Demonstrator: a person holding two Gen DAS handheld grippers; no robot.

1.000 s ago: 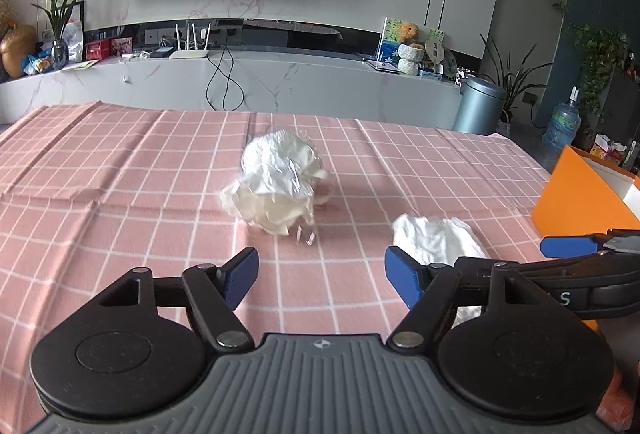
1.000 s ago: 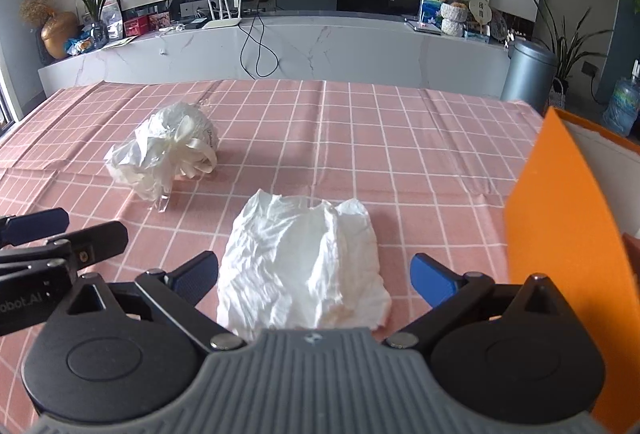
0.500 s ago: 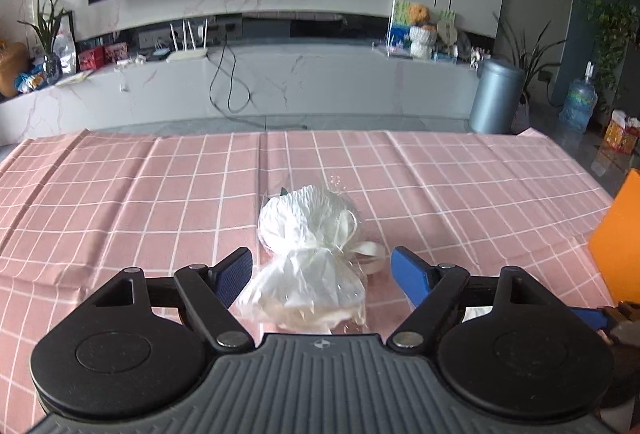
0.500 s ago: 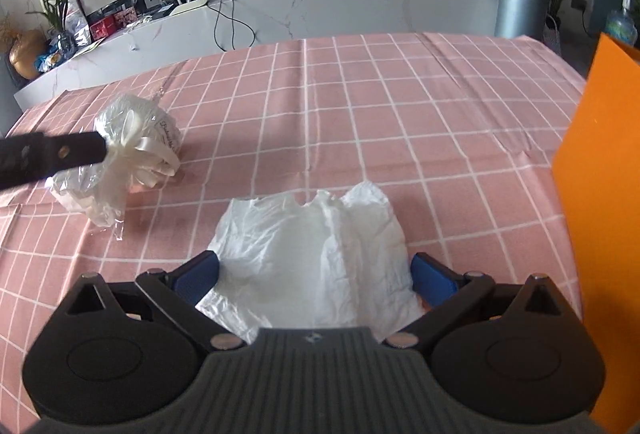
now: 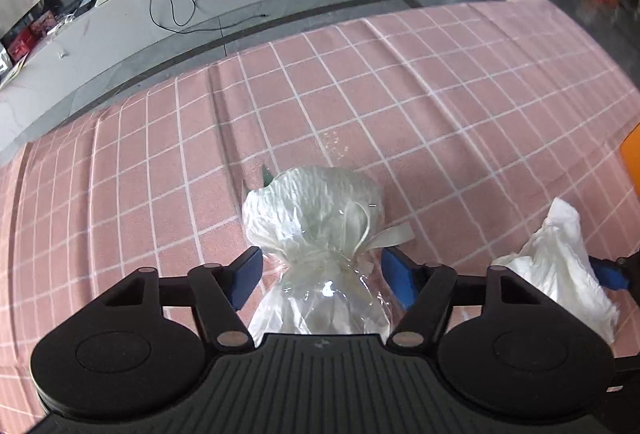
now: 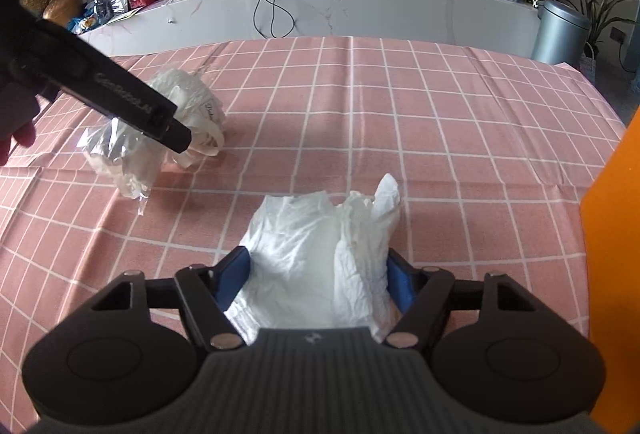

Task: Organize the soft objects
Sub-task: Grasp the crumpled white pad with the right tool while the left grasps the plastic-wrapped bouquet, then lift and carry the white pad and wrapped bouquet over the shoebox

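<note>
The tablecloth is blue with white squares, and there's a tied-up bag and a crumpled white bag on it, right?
Not quite: the tablecloth is pink with white lines, as the right wrist view shows. The rest is right: the tied-up bag and the crumpled white bag both lie on it.

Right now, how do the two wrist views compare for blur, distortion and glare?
Left wrist: strong fisheye bend, far edge smeared, clear wrap glinting on the tied bag. Right wrist: sharper; the crumpled white bag nearly blown out; the left tongs cross as a dark bar.
</note>
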